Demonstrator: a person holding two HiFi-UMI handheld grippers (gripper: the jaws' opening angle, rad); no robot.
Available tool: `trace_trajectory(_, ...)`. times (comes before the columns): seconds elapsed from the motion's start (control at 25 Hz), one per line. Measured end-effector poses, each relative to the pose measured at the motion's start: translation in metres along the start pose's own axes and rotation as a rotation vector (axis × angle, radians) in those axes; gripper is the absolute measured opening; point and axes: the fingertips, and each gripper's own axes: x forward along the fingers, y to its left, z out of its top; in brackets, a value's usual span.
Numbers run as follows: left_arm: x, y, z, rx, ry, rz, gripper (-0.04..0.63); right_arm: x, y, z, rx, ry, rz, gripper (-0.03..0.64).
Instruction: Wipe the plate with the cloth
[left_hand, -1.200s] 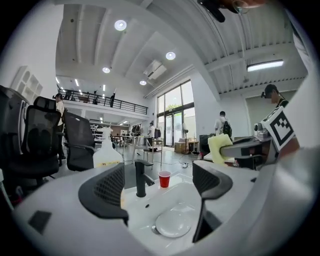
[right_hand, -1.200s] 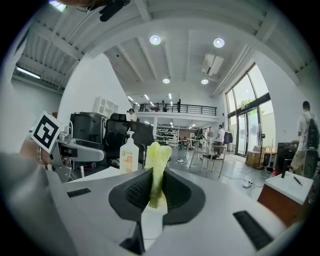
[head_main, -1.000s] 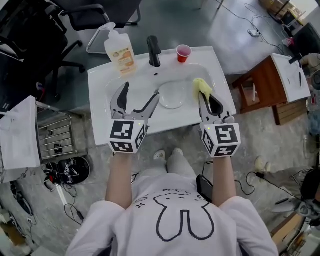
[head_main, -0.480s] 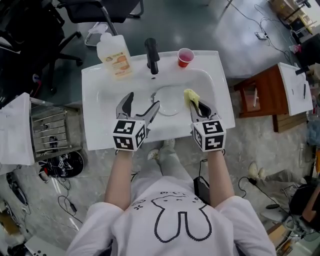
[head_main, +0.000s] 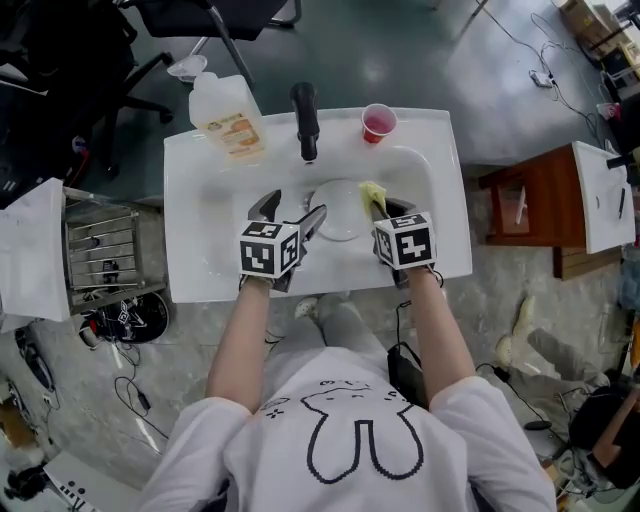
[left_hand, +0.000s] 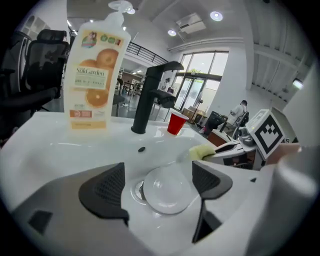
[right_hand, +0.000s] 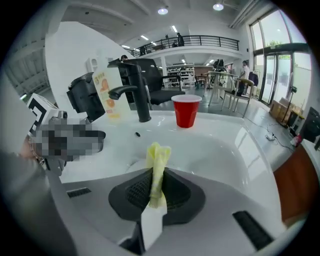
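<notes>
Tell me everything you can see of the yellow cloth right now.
The yellow cloth is small, soft and bunched into a narrow strip. The right gripper is shut on its lower part; its free end sticks out past the jaws, over the sink by the right rim of the clear plate. Whether it touches the plate is unclear.

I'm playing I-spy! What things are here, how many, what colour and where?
sink: 1, white, middle
plate: 1, clear, in sink
cloth: 1, yellow, by plate's right edge
tap: 1, black, back of sink
cup: 1, red, right of tap
bottle: 1, white, left of tap
rack: 1, grey, left of sink
table: 1, brown, right of sink
left gripper: 1, grey, open, left of plate
right gripper: 1, grey, shut on cloth
</notes>
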Motion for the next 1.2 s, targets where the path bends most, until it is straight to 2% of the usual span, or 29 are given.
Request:
trace_trajectory(0.24, 0.026, 0.011, -0.032, -0.090, 0.132, -0.003, 0.428, 0.041, -0.004, -0.019, 0.005, 0.149, 0.045, 0.051)
trace_trajectory(0.44, 0.038, 0.015, -0.048, -0.111, 0.181, -0.003, 0.415, 0.066, -0.004, -0.041, -0.027, 0.263, 0.066, 0.051)
trace_trajectory(0.6, 0.047, 0.019, -0.056, -0.131, 0.218, 0.006, 0.303, 0.078, -0.006, -0.046, -0.018, 0.308, 0.072, 0.051)
trace_trajectory(0.72, 0.054, 0.018, -0.067, -0.174, 0.267, -0.013, 0.302, 0.086, -0.010, -0.054, -0.037, 0.351, 0.066, 0.051)
trace_trajectory(0.92, 0.064, 0.016, -0.069, -0.223, 0.302, -0.048, 0.299, 0.096, -0.014, -0.062, -0.043, 0.394, 0.082, 0.051)
trace_trajectory(1.2, 0.076, 0.009, -0.087, -0.362, 0.380, -0.086, 0.176, 0.098, -0.013, -0.066, 0.037, 0.403, 0.140, 0.051)
